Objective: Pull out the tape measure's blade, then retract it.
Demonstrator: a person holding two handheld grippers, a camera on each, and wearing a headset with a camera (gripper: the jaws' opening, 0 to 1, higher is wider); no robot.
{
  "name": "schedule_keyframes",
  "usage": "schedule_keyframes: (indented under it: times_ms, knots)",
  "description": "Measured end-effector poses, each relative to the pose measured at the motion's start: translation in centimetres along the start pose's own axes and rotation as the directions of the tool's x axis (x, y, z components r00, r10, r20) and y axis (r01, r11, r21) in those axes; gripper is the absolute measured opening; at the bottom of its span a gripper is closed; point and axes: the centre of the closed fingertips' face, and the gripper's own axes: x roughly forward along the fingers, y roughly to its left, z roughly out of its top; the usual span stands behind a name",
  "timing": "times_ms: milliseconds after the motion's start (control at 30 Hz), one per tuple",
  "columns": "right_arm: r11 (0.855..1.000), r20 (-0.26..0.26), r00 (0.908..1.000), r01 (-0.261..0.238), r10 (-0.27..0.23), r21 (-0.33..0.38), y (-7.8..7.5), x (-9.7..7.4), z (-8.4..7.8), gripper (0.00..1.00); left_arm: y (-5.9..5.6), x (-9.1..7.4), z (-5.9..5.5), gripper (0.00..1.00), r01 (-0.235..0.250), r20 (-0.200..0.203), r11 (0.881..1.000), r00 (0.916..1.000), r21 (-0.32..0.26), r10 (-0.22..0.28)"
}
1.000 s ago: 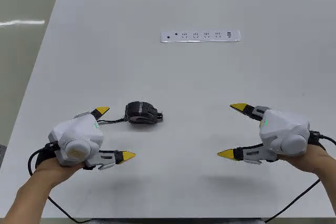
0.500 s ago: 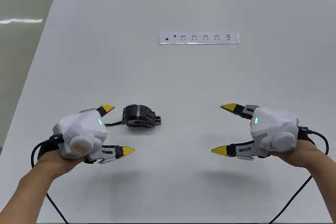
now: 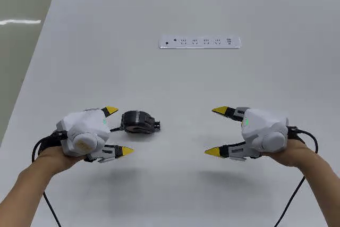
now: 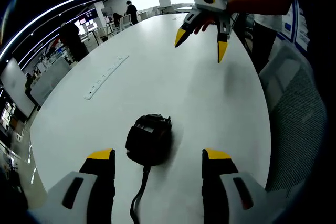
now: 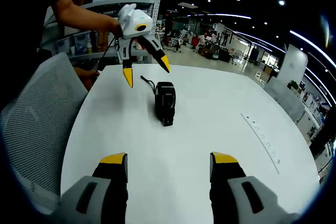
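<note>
Tape measure (image 3: 139, 122), a small black case, lies on a white table (image 3: 170, 78), near the edge closest to the person and left of centre. A short dark tab sticks out of its side facing the right gripper (image 3: 215, 131). A thin black cord (image 3: 114, 127) trails from the opposite side toward the left gripper (image 3: 119, 131).

The left gripper is held just beside the case, its yellow-tipped jaws spread wide and touching nothing. In the left gripper view the case sits just ahead of those jaws, in line with the gap between them. The right gripper hovers well apart from the case on its other side, its jaws also spread wide and holding nothing, pointing toward the case. Bare tabletop lies between them.

Farther across the table, well beyond the case and both grippers, a long white power strip (image 3: 200, 42) lies flat. A grey mesh chair (image 5: 37, 119) stands at the table's near edge. Greenish floor (image 3: 21, 35) runs along the table's left side.
</note>
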Motion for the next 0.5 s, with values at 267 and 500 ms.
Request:
schedule_keyframes:
  times_ms: [267,500]
  knots:
    - [1.0,0.007,0.9999,-0.014,0.014,-0.018,-0.6,1.3,0.3,0.61,0.6,1.0,0.2,0.6,0.031,-0.028,0.998,0.9992,0.054,-0.03]
    - [0.999,0.012,0.9994,-0.032,0.032,-0.025,-0.8,2.5,0.5,0.58,0.9,1.6,0.4,0.58,0.059,-0.056,0.994,0.997,0.095,-0.054]
